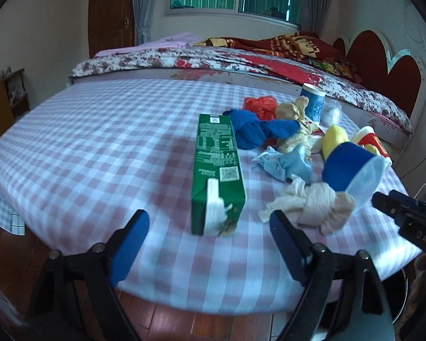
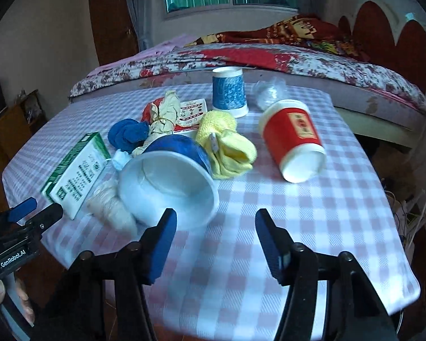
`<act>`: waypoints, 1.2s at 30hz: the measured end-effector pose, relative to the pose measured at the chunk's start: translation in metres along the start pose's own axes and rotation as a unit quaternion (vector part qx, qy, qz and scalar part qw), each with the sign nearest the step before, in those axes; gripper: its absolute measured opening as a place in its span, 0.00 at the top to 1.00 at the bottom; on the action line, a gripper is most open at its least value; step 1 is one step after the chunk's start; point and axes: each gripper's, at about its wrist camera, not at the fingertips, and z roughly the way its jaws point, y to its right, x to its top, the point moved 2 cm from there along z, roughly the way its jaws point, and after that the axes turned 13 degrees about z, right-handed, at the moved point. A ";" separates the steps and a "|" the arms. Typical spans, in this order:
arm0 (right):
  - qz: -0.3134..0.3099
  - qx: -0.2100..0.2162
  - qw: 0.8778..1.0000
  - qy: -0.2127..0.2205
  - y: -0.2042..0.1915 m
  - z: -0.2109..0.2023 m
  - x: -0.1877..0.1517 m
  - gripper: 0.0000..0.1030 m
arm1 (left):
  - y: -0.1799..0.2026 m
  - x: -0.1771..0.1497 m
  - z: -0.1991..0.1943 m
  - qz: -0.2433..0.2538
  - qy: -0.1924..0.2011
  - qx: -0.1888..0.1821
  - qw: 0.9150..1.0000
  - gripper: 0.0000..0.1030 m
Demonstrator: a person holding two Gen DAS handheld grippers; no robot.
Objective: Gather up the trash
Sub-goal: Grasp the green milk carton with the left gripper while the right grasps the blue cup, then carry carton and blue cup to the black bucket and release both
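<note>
A green carton (image 1: pixel 217 170) lies on the checked table (image 1: pixel 99 142), just ahead of my open, empty left gripper (image 1: pixel 210 244). The carton also shows in the right wrist view (image 2: pixel 76 173). A tipped blue paper cup (image 2: pixel 170 182) lies mouth toward my open, empty right gripper (image 2: pixel 215 244), just left of its line; it also shows in the left wrist view (image 1: pixel 352 170). A red paper cup (image 2: pixel 294 139) lies on its side at the right. An upright blue patterned cup (image 2: pixel 229 91) stands at the back. Crumpled beige tissue (image 1: pixel 312 204) lies beside the blue cup.
A heap of rags sits mid-table: blue cloth (image 1: pixel 258 128), yellow cloth (image 2: pixel 227 145), pale blue wad (image 1: pixel 284 164), red plastic (image 1: pixel 260 105). A small printed packet (image 2: pixel 191 113) and clear plastic (image 2: pixel 269 91) lie near the back. A bed (image 1: pixel 241 59) stands behind the table.
</note>
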 end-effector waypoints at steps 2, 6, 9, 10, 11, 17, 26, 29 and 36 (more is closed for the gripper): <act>0.001 -0.002 1.000 -0.006 0.000 0.009 0.003 0.51 | -0.001 0.003 0.006 -0.003 -0.001 -0.006 1.000 0.21; 0.012 -0.001 1.000 -0.025 0.001 0.024 0.005 0.75 | -0.003 0.005 0.017 -0.007 -0.005 -0.008 1.000 0.25; 0.017 0.009 0.999 -0.026 0.001 0.025 0.005 0.84 | -0.007 0.004 0.024 -0.008 -0.011 -0.012 1.000 0.44; 0.017 0.010 1.000 -0.024 0.001 0.024 0.006 0.87 | -0.008 0.004 0.026 -0.007 -0.016 -0.017 1.000 0.62; 0.018 0.015 1.000 -0.019 0.000 0.021 0.006 0.90 | -0.008 0.004 0.027 -0.005 -0.019 -0.018 1.000 0.62; 0.017 0.030 0.999 0.009 -0.004 0.000 0.014 0.96 | -0.006 0.007 0.005 0.005 0.018 -0.024 1.000 0.63; 0.046 0.022 0.996 0.068 0.023 -0.059 0.015 0.96 | 0.020 0.023 -0.046 0.039 0.067 -0.042 0.996 0.63; 0.059 0.017 0.995 0.083 0.039 -0.083 0.011 0.96 | 0.036 0.021 -0.058 0.052 0.074 -0.057 0.994 0.63; 0.097 -0.009 0.989 0.111 0.089 -0.132 -0.005 0.96 | 0.086 0.016 -0.082 0.092 0.089 -0.111 0.986 0.63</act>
